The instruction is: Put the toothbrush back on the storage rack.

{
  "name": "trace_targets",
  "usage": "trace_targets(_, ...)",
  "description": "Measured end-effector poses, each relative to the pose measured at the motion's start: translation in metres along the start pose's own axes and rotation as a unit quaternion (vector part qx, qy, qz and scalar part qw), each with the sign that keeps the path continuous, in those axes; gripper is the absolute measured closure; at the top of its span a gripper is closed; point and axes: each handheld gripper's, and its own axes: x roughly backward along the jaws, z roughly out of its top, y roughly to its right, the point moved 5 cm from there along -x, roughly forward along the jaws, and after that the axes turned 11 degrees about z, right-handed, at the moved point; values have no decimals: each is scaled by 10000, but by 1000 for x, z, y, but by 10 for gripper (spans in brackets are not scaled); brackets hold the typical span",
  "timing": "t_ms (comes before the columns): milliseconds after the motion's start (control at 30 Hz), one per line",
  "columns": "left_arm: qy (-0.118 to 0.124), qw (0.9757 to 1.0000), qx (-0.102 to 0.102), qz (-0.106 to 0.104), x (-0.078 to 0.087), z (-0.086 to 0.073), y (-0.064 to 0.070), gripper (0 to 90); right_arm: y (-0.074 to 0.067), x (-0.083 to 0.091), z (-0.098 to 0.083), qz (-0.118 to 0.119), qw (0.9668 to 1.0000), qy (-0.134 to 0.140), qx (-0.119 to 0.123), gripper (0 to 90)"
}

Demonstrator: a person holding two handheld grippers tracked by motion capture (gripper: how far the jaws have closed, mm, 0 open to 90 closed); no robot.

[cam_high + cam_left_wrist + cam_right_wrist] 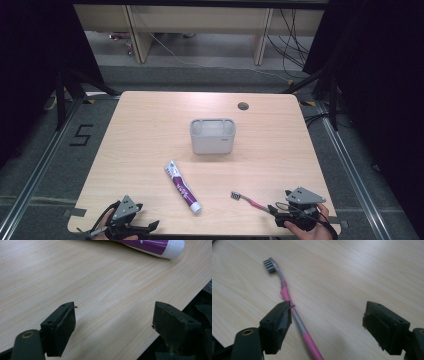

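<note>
A pink and grey toothbrush [248, 200] lies flat on the wooden table near its front right, bristles pointing away from me. My right gripper [274, 209] rests low at the handle's end. In the right gripper view the toothbrush [287, 296] runs between the jaws, close beside the left one, and the right gripper [327, 312] stands wide open. A purple and white toothpaste tube [183, 186] lies at the front centre. My left gripper [150, 226] sits at the front left edge, open over bare wood [113, 315], with the tube's white cap [175, 248] beyond it.
A grey two-compartment holder [212, 136] stands upright in the middle of the table [140, 130]. A round cable hole [243, 106] sits at the back right. Dark floor and black curtains surround the table, and the front edge lies right under both grippers.
</note>
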Motion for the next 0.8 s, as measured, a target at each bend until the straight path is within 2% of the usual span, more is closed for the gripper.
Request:
trace_targets(33, 0, 10000, 0, 0, 0, 0, 0, 181, 0, 0, 0, 0, 10000, 0, 0, 248)
trace_targets(67, 0, 10000, -3, 2, 0, 0, 0, 181, -2, 0, 1, 71, 9998, -87, 156, 262)
trace_targets(133, -2, 10000, -3, -1, 0, 0, 0, 181, -3, 1, 2, 16, 9998, -142, 159, 278)
trace_targets(167, 8, 10000, 3, 4, 0, 0, 0, 181, -8, 1, 2, 93, 9996, -254, 105, 306)
trace_targets(200, 12, 10000, 4, 2, 0, 0, 0, 181, -7, 0, 3, 98, 9994, -243, 238, 314)
trace_targets(233, 12, 10000, 4, 2, 0, 0, 0, 181, -9, 1, 3, 100, 9993, -322, 186, 333)
trace_targets(400, 13, 10000, 21, -1, 0, 0, 0, 181, -14, -1, 6, 204, 9981, -477, 338, 394)
trace_targets(567, -5, 10000, 47, 15, 0, 0, 1, 181, -20, 0, 9, 307, 9965, -675, 387, 429)
trace_targets(600, 120, 9997, 218, -21, -2, 1, 3, 181, -21, 0, 11, 324, 9955, -791, 403, 441)
trace_targets(700, 119, 9997, 210, -17, -2, 1, 3, 181, -21, -1, 12, 341, 9948, -846, 446, 458)
trace_targets(767, 94, 9998, 170, -18, -2, 1, 3, 181, -20, -3, 14, 369, 9933, -983, 482, 489)
trace_targets(800, 29, 10000, 80, 29, -2, 0, 2, 181, -21, -3, 15, 376, 9928, -1019, 497, 502)
